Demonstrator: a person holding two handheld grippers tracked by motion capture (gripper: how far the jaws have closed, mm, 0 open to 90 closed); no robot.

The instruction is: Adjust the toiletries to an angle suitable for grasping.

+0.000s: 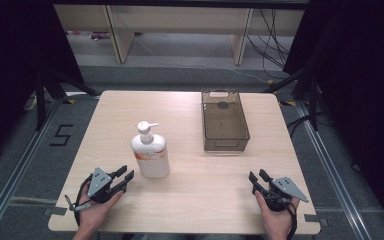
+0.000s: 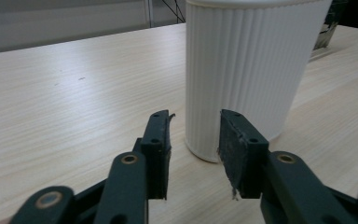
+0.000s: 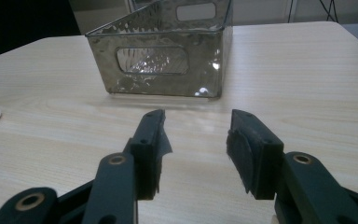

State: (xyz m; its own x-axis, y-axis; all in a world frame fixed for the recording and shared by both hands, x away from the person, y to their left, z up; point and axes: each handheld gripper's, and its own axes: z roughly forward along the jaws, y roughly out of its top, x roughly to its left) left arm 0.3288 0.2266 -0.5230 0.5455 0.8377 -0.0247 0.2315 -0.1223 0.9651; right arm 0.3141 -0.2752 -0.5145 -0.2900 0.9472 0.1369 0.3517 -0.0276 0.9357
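Worktop (image 1: 190,200) of pale wood is the biggest thing here, and everything sits on it. Next in size comes the see-through bin (image 1: 225,122), which stands on the far right part and has nothing in it. It has cut-out handles at its ends.

Then comes the white soap bottle (image 1: 150,152) with a pump on top. It stands upright on the left part, well apart from the bin and near the front edge. Its sides have little ridges all the way round.

The left tool (image 1: 125,179) rests low on the worktop, just beside the bottle, and points at it. From the left gripper view its jaws stand apart with nothing between them, and the bottle's bottom corner sits right ahead of the gap. The gap looks too small for the fat bottle.

The right tool (image 1: 256,177) rests on the right side, near the front edge. It points toward the bin. Its jaws are also apart and hold nothing.

The job looks like picking up the bottle, maybe to put it in the bin. To do it well, the left tool should open wider first. Then it should slide straight in until both pads are on the bottle's sides. Grabbing around the middle seems best, so the tall bottle does not tip. Squeeze slowly, then lift straight up.
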